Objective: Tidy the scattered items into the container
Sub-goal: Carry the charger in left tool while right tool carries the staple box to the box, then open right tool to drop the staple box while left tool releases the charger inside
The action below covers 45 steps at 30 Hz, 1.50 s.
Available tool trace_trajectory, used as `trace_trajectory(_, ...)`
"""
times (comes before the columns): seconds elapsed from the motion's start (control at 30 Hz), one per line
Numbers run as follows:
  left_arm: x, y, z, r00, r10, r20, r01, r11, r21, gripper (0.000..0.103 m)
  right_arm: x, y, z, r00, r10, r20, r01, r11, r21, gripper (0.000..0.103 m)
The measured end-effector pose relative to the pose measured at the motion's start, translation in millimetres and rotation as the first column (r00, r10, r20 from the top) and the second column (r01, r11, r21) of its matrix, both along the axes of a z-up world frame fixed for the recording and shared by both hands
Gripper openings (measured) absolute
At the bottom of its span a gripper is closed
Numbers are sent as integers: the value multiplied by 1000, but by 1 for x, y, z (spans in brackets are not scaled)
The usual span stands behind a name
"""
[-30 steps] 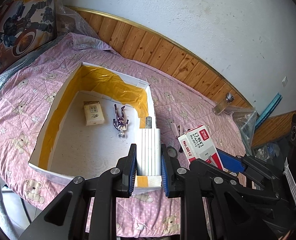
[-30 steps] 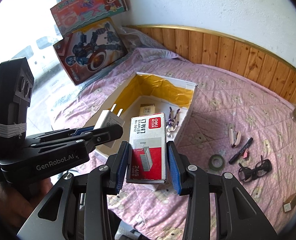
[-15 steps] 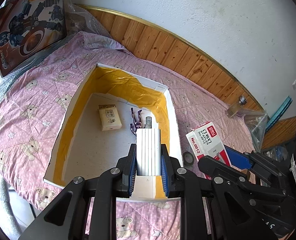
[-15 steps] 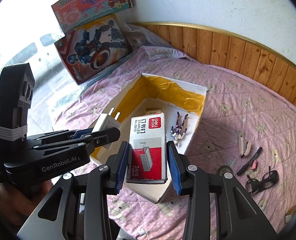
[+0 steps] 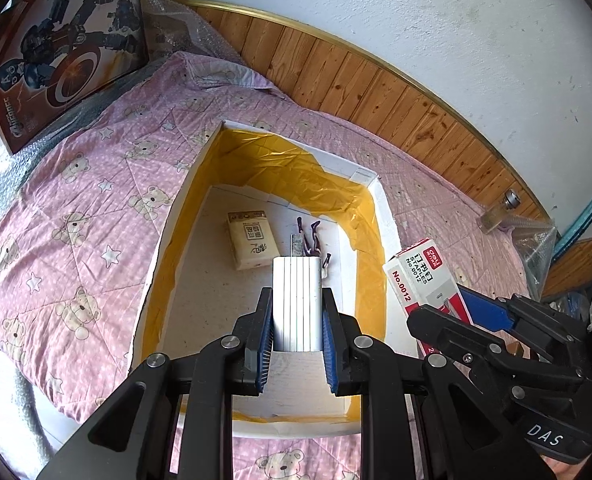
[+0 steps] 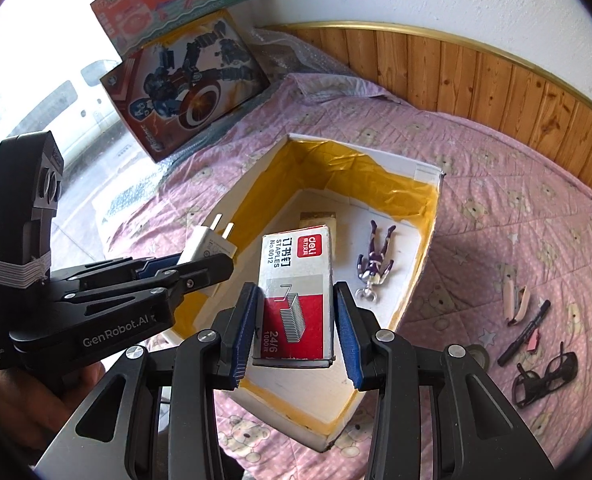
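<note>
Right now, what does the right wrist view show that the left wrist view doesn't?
Only the right wrist view shows the loose items still on the quilt: black glasses, a marker and a tape roll.

Only the left wrist view shows the glass bottle by the wood panel.

Both show the container, the figurine and tan packet inside, the white charger in the left gripper, and the staples box in the right gripper.

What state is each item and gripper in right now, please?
left gripper: shut on white charger.
right gripper: shut on staples box.
container: open, holds figurine and tan packet.
glasses: lying on bedspread.
</note>
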<state>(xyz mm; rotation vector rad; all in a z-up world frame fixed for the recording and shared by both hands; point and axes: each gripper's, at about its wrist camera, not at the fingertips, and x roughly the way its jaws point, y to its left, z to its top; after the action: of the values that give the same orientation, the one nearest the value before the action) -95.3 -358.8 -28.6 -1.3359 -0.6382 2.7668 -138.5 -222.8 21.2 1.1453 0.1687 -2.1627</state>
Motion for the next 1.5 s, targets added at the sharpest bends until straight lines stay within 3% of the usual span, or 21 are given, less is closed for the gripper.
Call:
trace_trajectory(0.43,-19,-22,-21,997,1,79,-1,1000,-7,22,-53,-29,-24,994,-5,110,1,999,38,40)
trace_trajectory(0.83,-29,-38,-41,989,10,148,-9,1000,-9,22,-87,-51,-65,961,-27,274,10,998,62,40)
trace_trajectory(1.2,-44,-41,-53,983,22,180,-21,1000,-10,23,-97,-61,-89,952,-46,302,8,992,124,43)
trace_trajectory(1.3,-47,-48,-57,980,50,191,-52,999,5,25,-102,-58,-96,939,-70,336,31,992,121,47)
trace_trajectory(1.37,-45,-50,-54,982,54,179,-55,998,1,35,-103,-54,-97,937,-81,341,44,993,113,48)
trace_trajectory(1.5,-40,-53,-53,984,62,169,-66,998,20,36,-99,-45,-93,938,-86,336,54,993,104,48)
